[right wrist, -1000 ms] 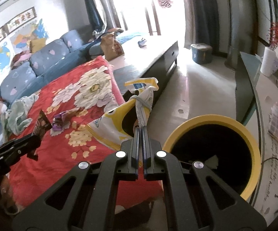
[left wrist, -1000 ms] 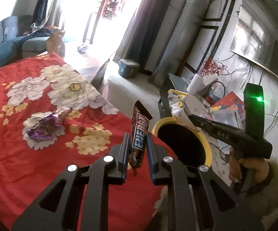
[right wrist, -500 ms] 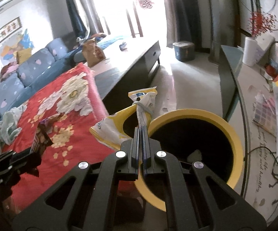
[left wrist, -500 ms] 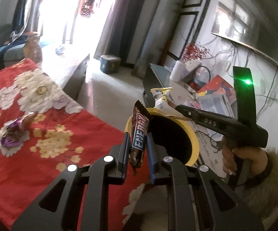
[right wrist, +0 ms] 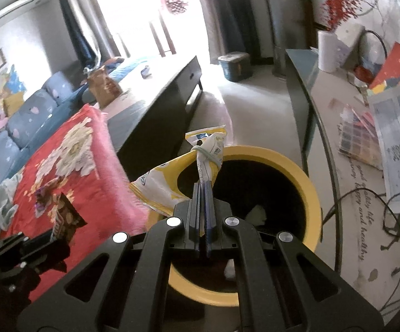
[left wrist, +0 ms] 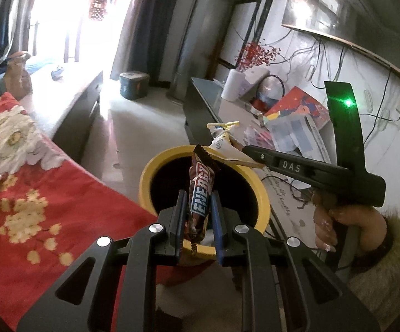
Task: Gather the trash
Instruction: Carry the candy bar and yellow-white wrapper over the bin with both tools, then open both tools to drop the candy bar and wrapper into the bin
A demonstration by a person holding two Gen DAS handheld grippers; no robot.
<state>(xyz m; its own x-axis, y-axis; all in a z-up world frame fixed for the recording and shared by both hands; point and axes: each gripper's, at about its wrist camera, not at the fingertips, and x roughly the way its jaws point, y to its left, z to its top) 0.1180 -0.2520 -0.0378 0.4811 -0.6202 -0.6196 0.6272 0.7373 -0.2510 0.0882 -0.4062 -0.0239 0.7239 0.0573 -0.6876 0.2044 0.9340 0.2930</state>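
Both grippers shifted from red floral cloth (left wrist: 33, 210) toward yellow bin (right wrist: 308, 182). Left gripper (left wrist: 198, 210) clamped on brown ENERGY wrapper (left wrist: 201, 191), upright before bin mouth. Right gripper (right wrist: 203, 193) pinched on knotted yellow-white bag (right wrist: 166, 182) at near rim. Purple wrapper (right wrist: 43, 193) on cloth behind.

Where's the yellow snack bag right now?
The yellow snack bag is pinched in the right claw, hanging over the near-left rim of the yellow bin, beside the red floral cloth.

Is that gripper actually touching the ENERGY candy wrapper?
Touching. The left wrist view shows the left gripper shut on the ENERGY wrapper, a pad pressed against each side.
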